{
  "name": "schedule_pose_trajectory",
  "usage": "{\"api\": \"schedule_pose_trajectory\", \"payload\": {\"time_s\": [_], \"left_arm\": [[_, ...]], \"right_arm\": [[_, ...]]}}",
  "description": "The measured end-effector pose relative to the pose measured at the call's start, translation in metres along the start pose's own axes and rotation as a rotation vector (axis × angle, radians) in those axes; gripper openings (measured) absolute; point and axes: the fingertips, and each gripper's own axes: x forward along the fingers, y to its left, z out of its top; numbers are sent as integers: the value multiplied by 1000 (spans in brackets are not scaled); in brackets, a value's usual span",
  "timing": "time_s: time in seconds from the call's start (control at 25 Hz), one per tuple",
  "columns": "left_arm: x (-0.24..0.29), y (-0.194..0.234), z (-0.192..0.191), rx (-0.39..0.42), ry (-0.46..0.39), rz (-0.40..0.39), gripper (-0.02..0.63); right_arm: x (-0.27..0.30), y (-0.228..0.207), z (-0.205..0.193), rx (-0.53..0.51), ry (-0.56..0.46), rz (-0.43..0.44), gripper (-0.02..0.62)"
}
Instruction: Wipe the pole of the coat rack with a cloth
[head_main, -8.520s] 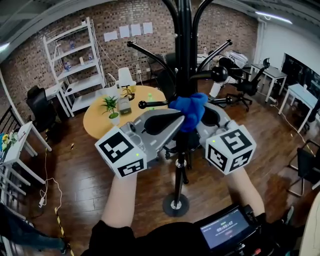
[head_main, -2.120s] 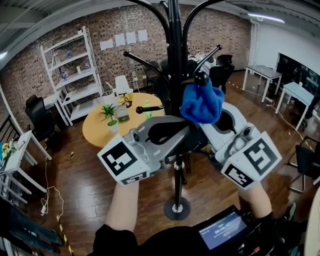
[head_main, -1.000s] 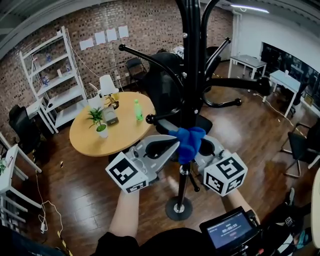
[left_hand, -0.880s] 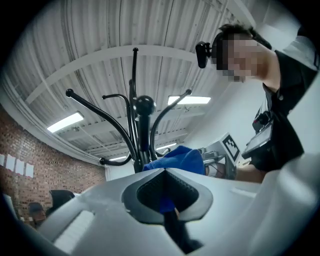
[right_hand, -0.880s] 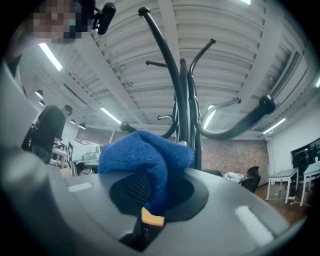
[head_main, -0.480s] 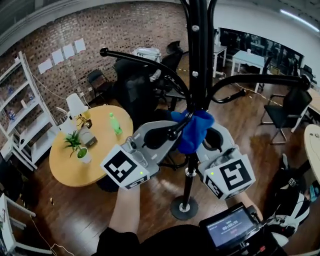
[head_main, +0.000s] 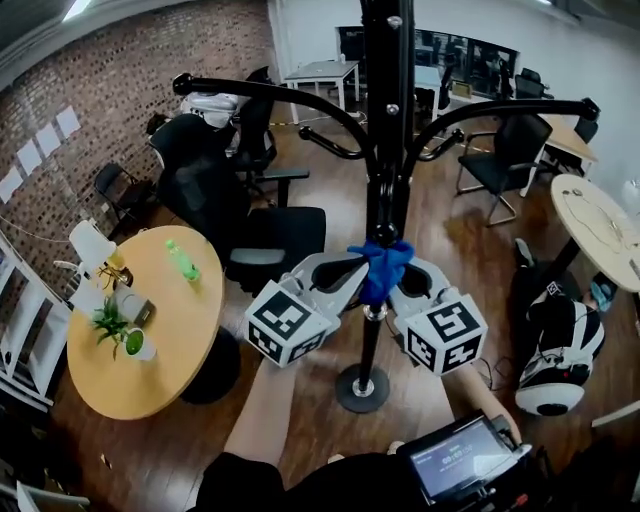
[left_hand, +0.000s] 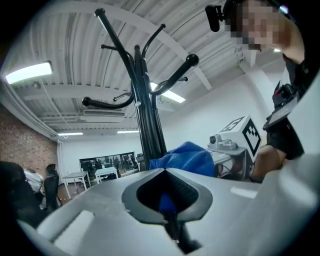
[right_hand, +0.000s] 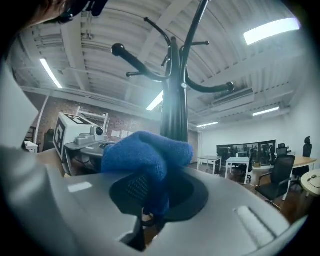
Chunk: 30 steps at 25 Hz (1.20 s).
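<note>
Against the smooth black coat rack pole (head_main: 385, 150), fuzzy blue cloth (head_main: 381, 268) bunched round it; left claw (head_main: 355, 277) and right claw (head_main: 402, 282) both clamped on cloth.

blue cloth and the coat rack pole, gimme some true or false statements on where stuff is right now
1. The blue cloth is wrapped against the pole. True.
2. One gripper is open and empty. False: the right gripper and the left gripper are both shut on the cloth.
3. The cloth sits above the rack's arms. False: it is below the curved arms and above the round base.
4. A green bottle stands on the round wooden table. True.
</note>
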Motion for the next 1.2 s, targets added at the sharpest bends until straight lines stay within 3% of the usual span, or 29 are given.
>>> {"api": "schedule_pose_trajectory", "payload": {"time_s": [0.28,0.48,0.6,0.76,0.92,1.08,1.2], "left_arm": [[9,-14,-59,-136,57,-15,3],[11,-17,-75,-147,95,-13,2],[8,-12,-41,-99,35,-2,3],[3,6,38,-15,-99,9,2],[-2,18,101,73,-172,8,2],[-2,21,128,111,-200,22,2],[0,18,112,70,-210,4,2]], "right_arm": [[-2,-2,-60,-45,210,-15,49],[-1,-1,-76,-58,263,-24,49],[-4,-3,-42,-61,174,-37,49],[-6,-9,40,-96,11,-56,49],[-9,-11,106,-146,-107,-70,49],[-13,-14,132,-141,-168,-91,49],[-13,-14,115,-112,-153,-92,49]]}}
